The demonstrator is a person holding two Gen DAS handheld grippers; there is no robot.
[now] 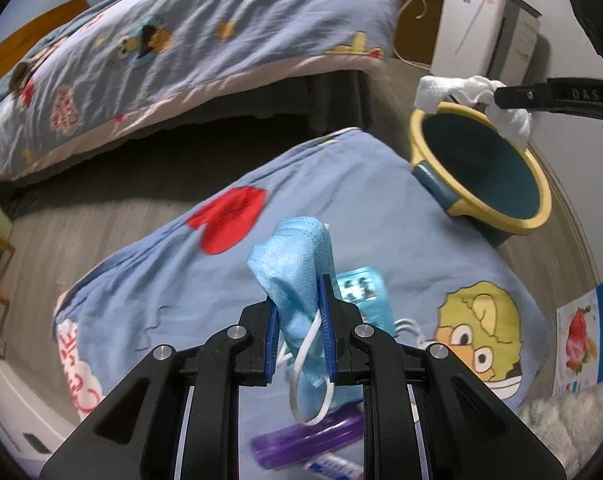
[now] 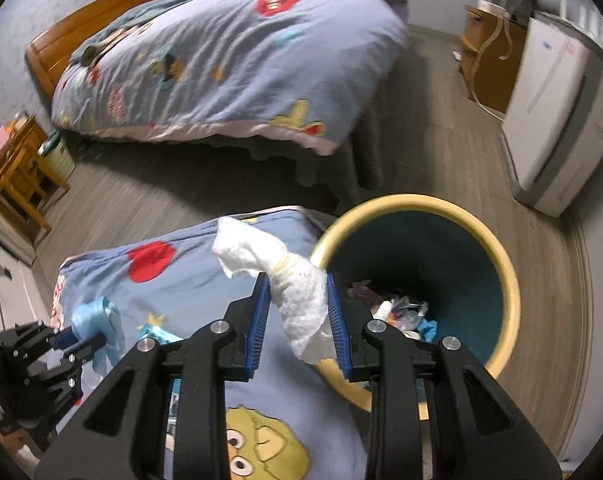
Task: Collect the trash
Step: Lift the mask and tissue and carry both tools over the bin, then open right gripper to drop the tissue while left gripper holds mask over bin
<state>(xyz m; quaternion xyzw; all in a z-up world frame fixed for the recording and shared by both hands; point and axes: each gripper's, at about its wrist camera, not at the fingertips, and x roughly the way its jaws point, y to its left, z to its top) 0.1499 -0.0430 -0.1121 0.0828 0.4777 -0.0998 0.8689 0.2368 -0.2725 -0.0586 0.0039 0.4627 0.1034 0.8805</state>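
My left gripper (image 1: 300, 300) is shut on a crumpled light-blue face mask (image 1: 291, 264), whose white ear loop dangles between the blue pads, above a cartoon-print bed cover (image 1: 361, 216). My right gripper (image 2: 297, 286) is shut on a crumpled white paper tissue (image 2: 297, 280), held just left of the rim of a yellow-rimmed, teal trash bin (image 2: 473, 228) with several bits of rubbish at its bottom. In the left wrist view the tissue (image 1: 453, 90) hangs at the bin's (image 1: 537, 216) far rim from the right gripper's black finger (image 1: 541, 94). In the right wrist view the left gripper (image 2: 89, 338) shows at lower left with the mask (image 2: 85, 320).
On the cover under my left gripper lie a purple lighter (image 1: 305, 440), a teal packet (image 1: 365, 292) and a small wrapper (image 1: 333, 466). A second bed (image 2: 229, 60) stands across the wood floor. A white appliance (image 2: 549, 120) and a wooden cabinet (image 2: 489, 68) stand at right; a leaflet (image 1: 585, 332) lies nearby.
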